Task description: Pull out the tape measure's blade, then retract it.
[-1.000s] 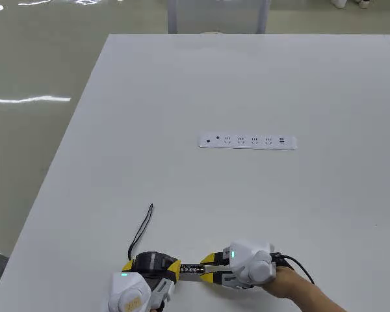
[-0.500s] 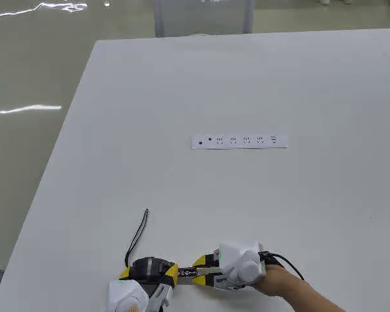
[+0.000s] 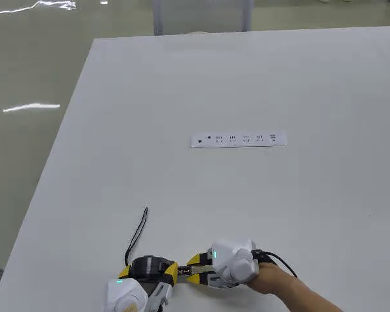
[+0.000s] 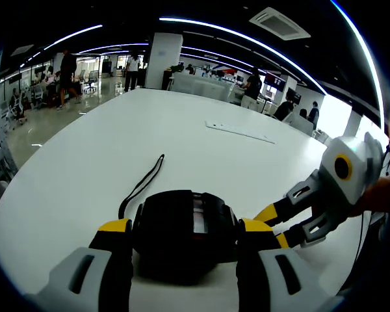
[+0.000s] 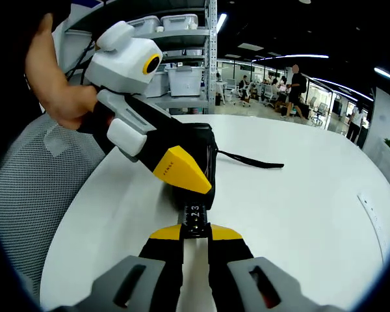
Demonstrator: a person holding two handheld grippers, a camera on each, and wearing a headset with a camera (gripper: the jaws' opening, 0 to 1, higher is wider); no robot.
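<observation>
blade (image 5: 195, 212) shorter, seemingly | right hand-held gripper (image 5: 195, 231) pinches it | left hand-held gripper (image 4: 185, 227) clamps case (image 4: 182, 218)

A black tape measure (image 3: 151, 268) sits close to the near edge of the white table (image 3: 247, 84), towards its near left corner. A short length of numbered blade (image 5: 195, 218) is drawn out rightward along that edge. Its black strap (image 3: 138, 234) trails towards the far edge.
</observation>
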